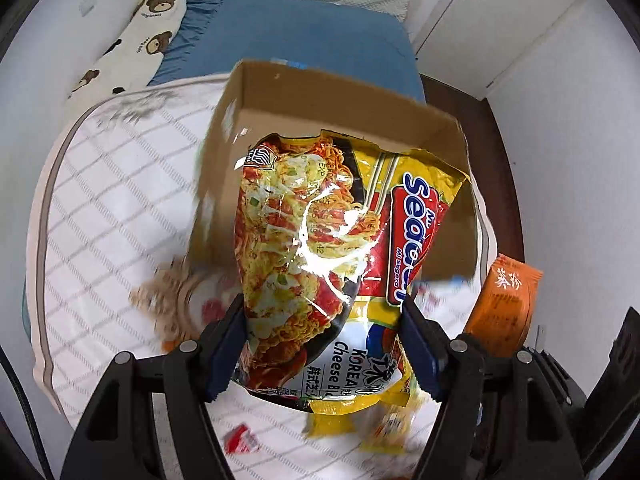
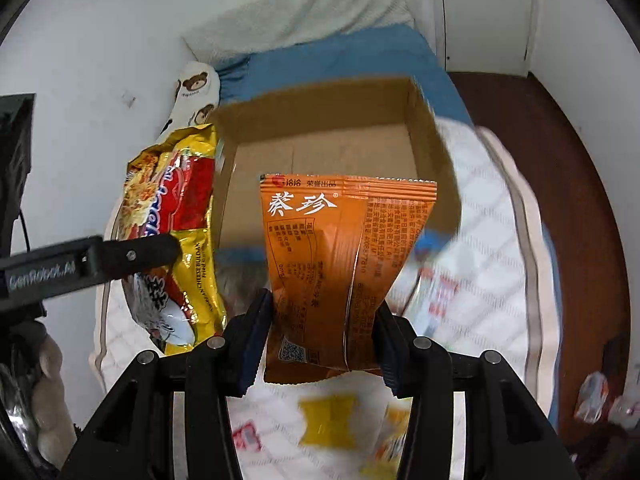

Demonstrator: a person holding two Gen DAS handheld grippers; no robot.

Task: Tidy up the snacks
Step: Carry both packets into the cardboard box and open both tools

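Observation:
My left gripper (image 1: 322,338) is shut on a yellow and red instant noodle packet (image 1: 320,240) and holds it up in front of an open cardboard box (image 1: 280,92). My right gripper (image 2: 322,328) is shut on an orange snack packet (image 2: 340,260), held above the near edge of the same box (image 2: 328,148), whose inside looks empty. In the right wrist view the noodle packet (image 2: 176,232) and the left gripper's finger (image 2: 132,256) show at the left. The orange packet (image 1: 504,300) shows at the right of the left wrist view.
The box sits on a white checked quilt (image 1: 120,200) on a bed with a blue sheet (image 1: 304,28). Several small snack packets (image 2: 328,424) lie blurred on the quilt below the grippers. A bear-print pillow (image 1: 136,44) lies at the far left. A dark wooden floor (image 2: 568,160) is to the right.

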